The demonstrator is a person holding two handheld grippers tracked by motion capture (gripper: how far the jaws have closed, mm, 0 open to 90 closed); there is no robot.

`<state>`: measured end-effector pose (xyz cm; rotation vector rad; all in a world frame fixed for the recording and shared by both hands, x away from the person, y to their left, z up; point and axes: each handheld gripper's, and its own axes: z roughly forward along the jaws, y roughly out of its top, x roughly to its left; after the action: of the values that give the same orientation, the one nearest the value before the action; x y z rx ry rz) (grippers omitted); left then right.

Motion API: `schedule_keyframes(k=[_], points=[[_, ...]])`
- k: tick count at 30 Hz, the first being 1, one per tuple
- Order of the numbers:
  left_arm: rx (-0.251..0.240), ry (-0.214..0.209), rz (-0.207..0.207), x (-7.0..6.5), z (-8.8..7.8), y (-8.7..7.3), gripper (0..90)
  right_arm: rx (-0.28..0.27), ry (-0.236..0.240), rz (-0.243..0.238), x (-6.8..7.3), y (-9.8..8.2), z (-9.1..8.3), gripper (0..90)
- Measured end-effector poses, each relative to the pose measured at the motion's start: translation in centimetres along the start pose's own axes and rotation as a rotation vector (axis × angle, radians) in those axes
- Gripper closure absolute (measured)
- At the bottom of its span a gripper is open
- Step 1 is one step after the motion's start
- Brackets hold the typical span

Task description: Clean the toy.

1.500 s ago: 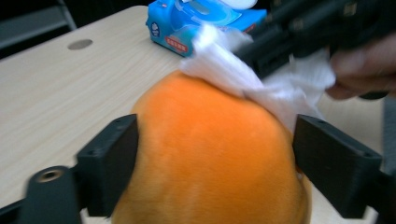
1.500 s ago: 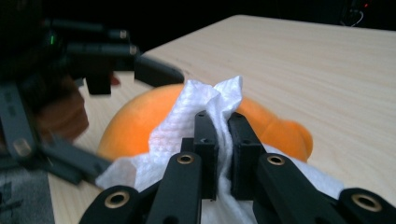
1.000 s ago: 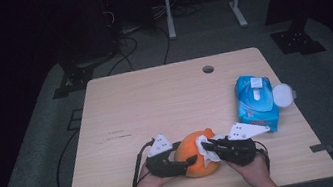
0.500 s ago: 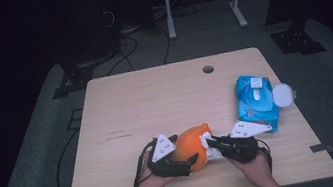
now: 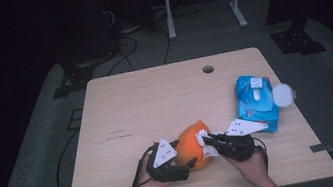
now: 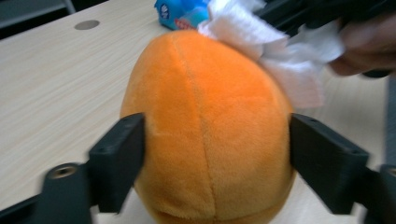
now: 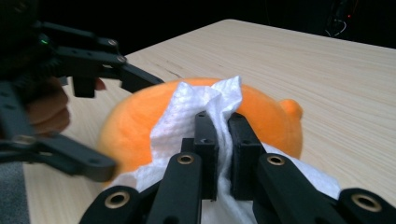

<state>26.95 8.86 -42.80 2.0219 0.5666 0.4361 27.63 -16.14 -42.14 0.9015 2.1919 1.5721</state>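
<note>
While one gripper steadies the orange plush toy (image 5: 190,143) near the table's (image 5: 155,100) front edge, the other presses a white wipe (image 7: 196,112) onto it.
Left gripper (image 5: 186,164) straddles the toy, its jaws having just been closing, pads at the toy's two flanks; whether they press cannot be told from the left gripper view. Right gripper (image 5: 207,140) is clenched on the wipe, which lies bunched on the toy's top. Blue wipes pack (image 5: 256,102) sits toward the table's right edge with its round lid flipped out.
</note>
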Motion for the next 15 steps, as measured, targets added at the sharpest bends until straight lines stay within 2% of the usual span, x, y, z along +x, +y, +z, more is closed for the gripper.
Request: schedule_keyframes(k=[2, 4, 6, 8, 9, 11, 12, 13, 15], points=[[0.001, 0.006, 0.021, 0.1, 0.1, 0.0, 29.9, -0.004, 0.045, -0.053, 1.2, 0.3, 0.1, 83.1], [-0.002, -0.003, 0.016, 0.3, 0.1, -0.1, 30.9, -0.002, 0.094, -0.098, 2.2, 0.6, 0.3, 83.0], [-0.003, -0.005, 0.015, 0.4, 0.0, -0.2, 30.9, 0.005, 0.077, -0.129, 2.5, 0.8, 0.4, 83.0], [-0.003, -0.007, 0.016, 0.5, -0.1, -0.3, 31.8, 0.0, 0.047, -0.092, 1.6, 0.8, 0.3, 82.9], [-0.005, -0.008, 0.016, 0.5, -0.1, -0.4, 31.9, -0.002, 0.017, -0.08, 1.0, 0.7, 0.3, 82.8], [-0.007, -0.013, 0.021, 0.4, 0.0, -0.3, 31.9, 0.006, -0.036, -0.078, 0.1, 0.4, 0.1, 82.9], [-0.009, -0.016, 0.024, 0.3, 0.1, -0.3, 32.0, 0.007, -0.037, -0.064, -0.2, 0.2, 0.0, 83.1], [-0.009, -0.017, 0.028, 0.1, 0.2, -0.2, 32.0, 0.006, -0.038, -0.071, 0.1, 0.1, -0.1, 83.3], [-0.005, -0.018, 0.052, -0.2, 0.3, -0.1, 32.3, 0.006, -0.006, -0.13, 1.5, 0.4, 0.0, 83.3]])
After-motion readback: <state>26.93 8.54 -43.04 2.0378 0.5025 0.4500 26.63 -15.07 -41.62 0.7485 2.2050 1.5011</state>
